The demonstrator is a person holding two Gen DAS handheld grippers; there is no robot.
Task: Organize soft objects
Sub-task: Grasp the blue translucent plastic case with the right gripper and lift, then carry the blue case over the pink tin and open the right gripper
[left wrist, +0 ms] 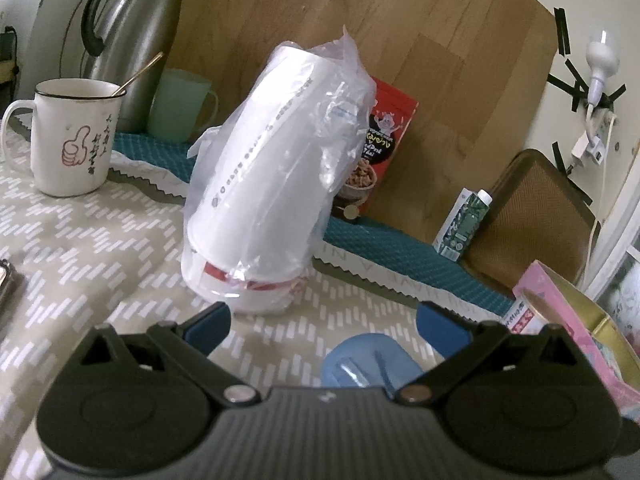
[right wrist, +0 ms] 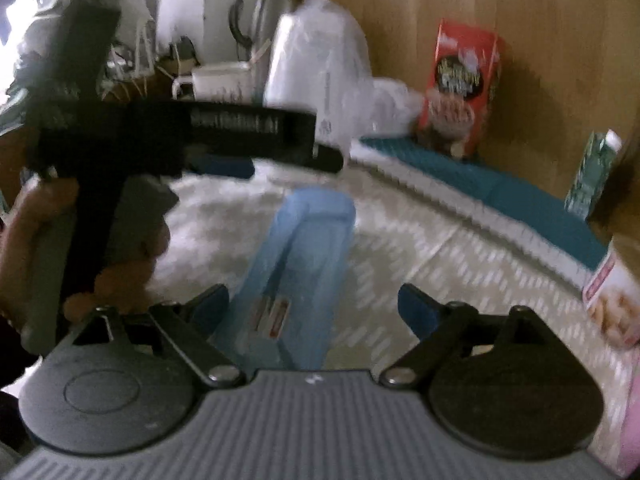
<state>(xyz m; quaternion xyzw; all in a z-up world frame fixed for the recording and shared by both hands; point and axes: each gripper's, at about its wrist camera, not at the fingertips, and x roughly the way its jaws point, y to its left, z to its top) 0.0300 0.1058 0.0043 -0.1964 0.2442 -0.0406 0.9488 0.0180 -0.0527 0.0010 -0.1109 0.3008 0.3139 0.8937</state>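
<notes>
From the left wrist camera, the left gripper (left wrist: 323,322) has its blue fingers (left wrist: 208,326) spread wide and grips nothing. Just beyond them a stack of white cups in a clear plastic bag (left wrist: 276,176) stands leaning on the patterned tablecloth (left wrist: 100,248). A blue soft pack (left wrist: 370,362) lies near, between the fingers but apart from them. Far left stand a white mug (left wrist: 70,136) and a steel thermos (left wrist: 132,48); a red box (left wrist: 378,148) leans on the wooden board (left wrist: 460,80) behind.

From the right wrist camera, blurred, the right gripper (right wrist: 316,306) is likewise spread and empty. The blue soft pack (right wrist: 304,276) lies lengthwise between its fingers; whether the left finger touches it cannot be told. The other handheld gripper (right wrist: 160,136) crosses the left side.
</notes>
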